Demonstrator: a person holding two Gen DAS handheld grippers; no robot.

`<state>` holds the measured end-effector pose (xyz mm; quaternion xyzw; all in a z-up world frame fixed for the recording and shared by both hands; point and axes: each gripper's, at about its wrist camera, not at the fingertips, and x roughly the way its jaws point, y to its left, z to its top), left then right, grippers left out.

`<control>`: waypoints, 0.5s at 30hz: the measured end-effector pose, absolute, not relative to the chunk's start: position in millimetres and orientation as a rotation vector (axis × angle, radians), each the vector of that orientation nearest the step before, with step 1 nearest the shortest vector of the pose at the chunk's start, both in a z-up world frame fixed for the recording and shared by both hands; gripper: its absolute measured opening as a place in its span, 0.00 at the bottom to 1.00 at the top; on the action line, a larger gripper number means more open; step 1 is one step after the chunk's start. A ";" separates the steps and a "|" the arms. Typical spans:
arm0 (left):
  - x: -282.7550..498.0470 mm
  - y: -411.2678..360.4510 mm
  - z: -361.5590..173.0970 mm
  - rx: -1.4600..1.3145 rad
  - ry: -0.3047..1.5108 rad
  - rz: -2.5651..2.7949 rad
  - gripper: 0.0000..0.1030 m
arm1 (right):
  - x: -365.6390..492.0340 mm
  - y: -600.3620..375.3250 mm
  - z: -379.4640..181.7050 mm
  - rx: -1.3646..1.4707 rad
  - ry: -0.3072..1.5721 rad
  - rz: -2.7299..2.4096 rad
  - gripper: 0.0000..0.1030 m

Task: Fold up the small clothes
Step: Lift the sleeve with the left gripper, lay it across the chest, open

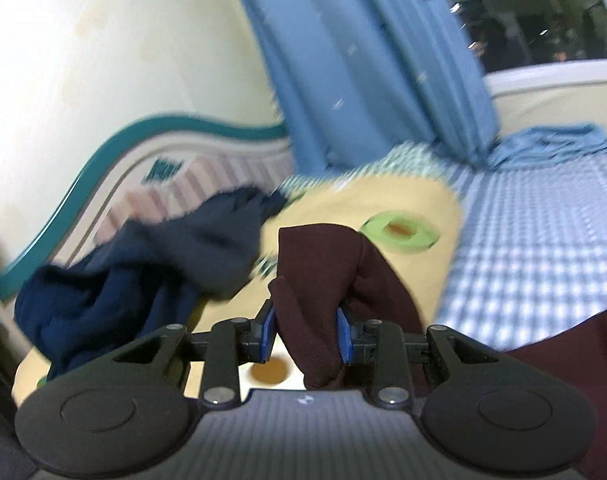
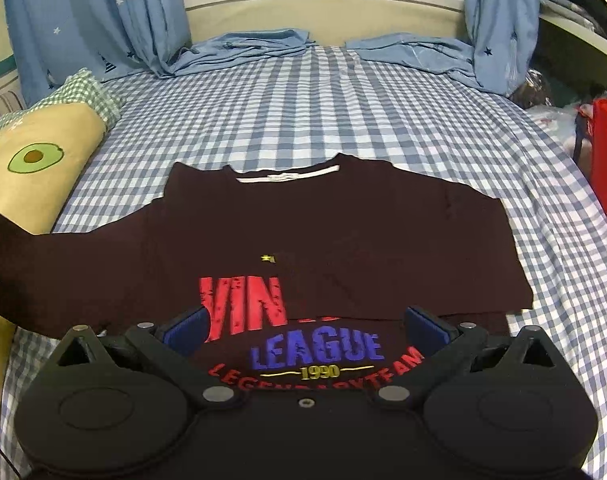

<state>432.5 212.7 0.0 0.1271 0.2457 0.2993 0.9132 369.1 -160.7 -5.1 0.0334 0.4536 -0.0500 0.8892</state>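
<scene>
Here the maroon T-shirt (image 2: 303, 232) lies front-up on the blue checked bedsheet (image 2: 343, 96), its right side already folded in over the print, its left sleeve lifted off toward the avocado-print pillow (image 2: 35, 168). The left gripper (image 1: 305, 332) has its blue pads clamped on a bunch of that maroon sleeve cloth, held above the pillow; the right gripper (image 2: 305, 326) hovers with jaws spread wide over the "LEAGUE" lettering, gripping nothing. To do this fold well, I would judge, the left sleeve should be carried across toward the shirt's midline with the cloth kept taut, and laid so its edge runs parallel to the folded right side; the free gripper could pin the chest to stop the body sliding. Beyond the shirt's collar the sheet is bare up to the blue curtains (image 2: 103, 20), so there is room. On the pillow side it is tighter: a navy garment (image 1: 143, 264) lies heaped there, close beside the raised sleeve.
</scene>
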 end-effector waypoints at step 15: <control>463.1 -22.7 -2.4 0.082 0.486 0.300 0.33 | 376.5 -304.9 -26.9 0.159 0.931 -0.262 0.99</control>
